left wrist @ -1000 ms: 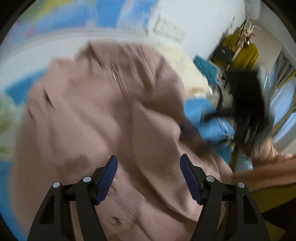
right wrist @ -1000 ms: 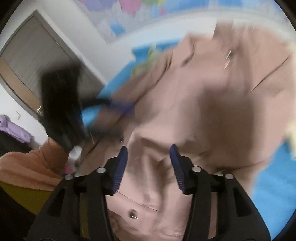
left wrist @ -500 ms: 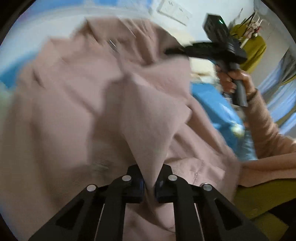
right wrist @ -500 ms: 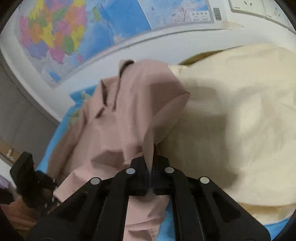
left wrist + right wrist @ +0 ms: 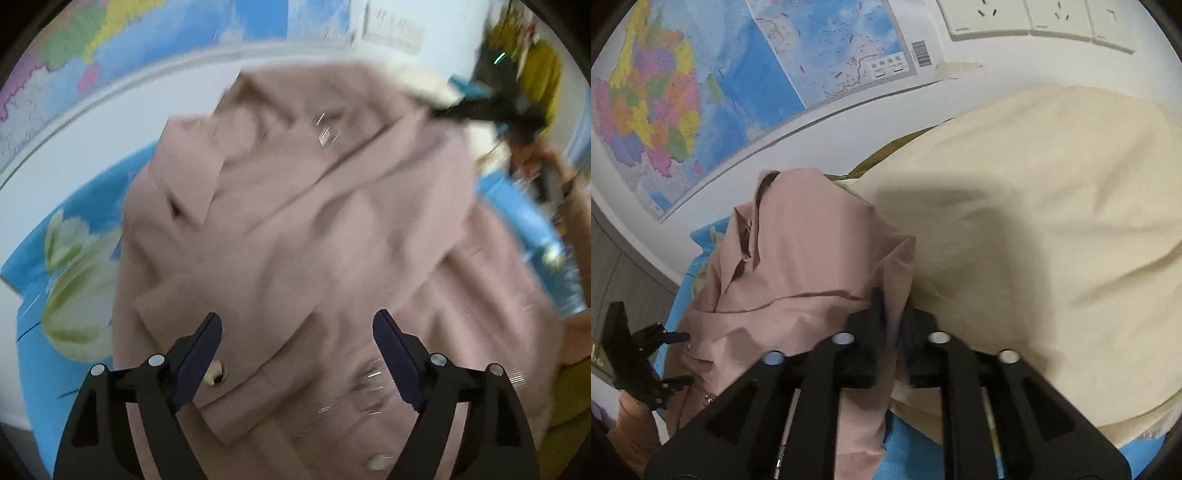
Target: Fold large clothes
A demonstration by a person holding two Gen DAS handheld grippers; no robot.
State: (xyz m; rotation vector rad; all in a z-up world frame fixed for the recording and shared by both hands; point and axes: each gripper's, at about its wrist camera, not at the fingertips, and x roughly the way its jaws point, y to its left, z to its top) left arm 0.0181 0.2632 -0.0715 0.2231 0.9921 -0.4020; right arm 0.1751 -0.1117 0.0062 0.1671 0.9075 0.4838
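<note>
A dusty-pink button-up garment [image 5: 314, 221] lies crumpled on a blue patterned sheet [image 5: 55, 295]. My left gripper [image 5: 297, 345] is open just above the garment's buttoned front, holding nothing. My right gripper [image 5: 892, 314] is shut on a fold of the pink garment [image 5: 798, 258] and holds it up next to a cream garment [image 5: 1034, 221]. The right gripper also shows blurred at the far right of the left wrist view [image 5: 491, 99]. The left gripper shows open at the left edge of the right wrist view [image 5: 670, 356].
A cream garment heap fills the right side of the bed. A coloured wall map [image 5: 701, 92] and white sockets [image 5: 1015, 18] are on the wall behind. A grey door [image 5: 613, 280] stands at the left. Hanging yellow clothes [image 5: 543, 66] are at the far right.
My left gripper has let go of the pink fold and opened wide. My right gripper has stayed shut on the pink fabric and shifted slightly.
</note>
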